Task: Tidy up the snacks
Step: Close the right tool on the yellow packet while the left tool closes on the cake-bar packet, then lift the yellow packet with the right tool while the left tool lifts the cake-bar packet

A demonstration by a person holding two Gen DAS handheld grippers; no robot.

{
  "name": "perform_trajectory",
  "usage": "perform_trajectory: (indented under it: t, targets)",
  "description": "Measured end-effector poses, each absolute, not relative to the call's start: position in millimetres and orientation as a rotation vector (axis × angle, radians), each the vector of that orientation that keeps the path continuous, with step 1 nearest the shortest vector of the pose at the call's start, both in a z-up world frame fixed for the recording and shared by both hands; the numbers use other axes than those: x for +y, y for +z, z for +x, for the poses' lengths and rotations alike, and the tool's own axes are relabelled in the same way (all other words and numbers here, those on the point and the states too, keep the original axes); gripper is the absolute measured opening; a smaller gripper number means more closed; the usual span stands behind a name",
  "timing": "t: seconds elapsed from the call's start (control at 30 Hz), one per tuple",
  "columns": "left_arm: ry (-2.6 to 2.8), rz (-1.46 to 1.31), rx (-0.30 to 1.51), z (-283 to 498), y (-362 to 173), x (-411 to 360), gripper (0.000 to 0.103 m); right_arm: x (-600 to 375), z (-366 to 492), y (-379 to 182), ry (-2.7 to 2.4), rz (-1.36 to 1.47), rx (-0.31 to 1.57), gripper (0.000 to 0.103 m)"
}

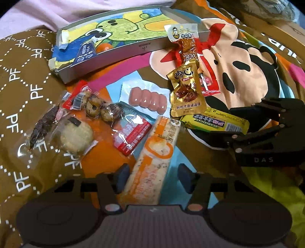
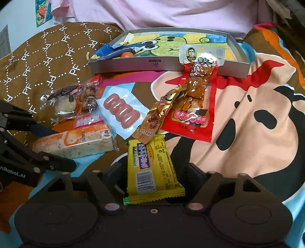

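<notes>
Several snack packs lie on a cartoon bedspread before a shallow grey box (image 1: 122,55) with a green cartoon lining; the box also shows in the right wrist view (image 2: 171,65). My left gripper (image 1: 152,178) is open, its fingers on either side of a long orange-and-white snack bar (image 1: 152,164), also in the right wrist view (image 2: 76,142). My right gripper (image 2: 154,177) is open around the near end of a yellow snack pack (image 2: 152,169), also in the left wrist view (image 1: 215,121). A gold pack (image 1: 185,89), a red pack (image 2: 194,106) and a sausage pack (image 1: 146,99) lie between.
Clear packs of biscuits and a rice cake (image 1: 74,131) lie at the left on a brown patterned pillow (image 1: 22,76). A blue packet and an orange sweet (image 1: 104,47) lie inside the box. Pink cloth (image 2: 171,13) is behind it.
</notes>
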State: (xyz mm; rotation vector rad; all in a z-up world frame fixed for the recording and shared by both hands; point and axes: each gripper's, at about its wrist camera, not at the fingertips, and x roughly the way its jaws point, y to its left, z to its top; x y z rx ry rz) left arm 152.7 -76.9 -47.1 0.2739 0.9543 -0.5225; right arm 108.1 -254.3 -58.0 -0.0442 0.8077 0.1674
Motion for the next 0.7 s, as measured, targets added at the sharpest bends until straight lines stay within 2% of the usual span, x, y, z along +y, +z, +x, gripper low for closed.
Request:
perform_trajectory:
  t: [0.07,0.17,0.37,0.7]
  targets:
    - [-0.500,0.268,0.959,148.8,-45.1,-79.1,0.048,-253.7,107.2,-57.8,0.161,-0.051,0.805,0.065]
    - [-0.470,0.280,0.970,142.8,-43.4,-84.1,0.041,-252.7,105.0,-57.1,0.159,-0.058,0.800,0.060]
    - [-0.417,0.261,0.997,129.1,-40.5,-91.6,0.038,-248.9,98.8,-53.7,0.172,-0.077,0.798,0.052]
    - [-0.308,0.162,1.065,109.5,-35.9,-96.0,0.037,-230.7,72.4,-47.5,0.178,-0.295,0.788,0.049]
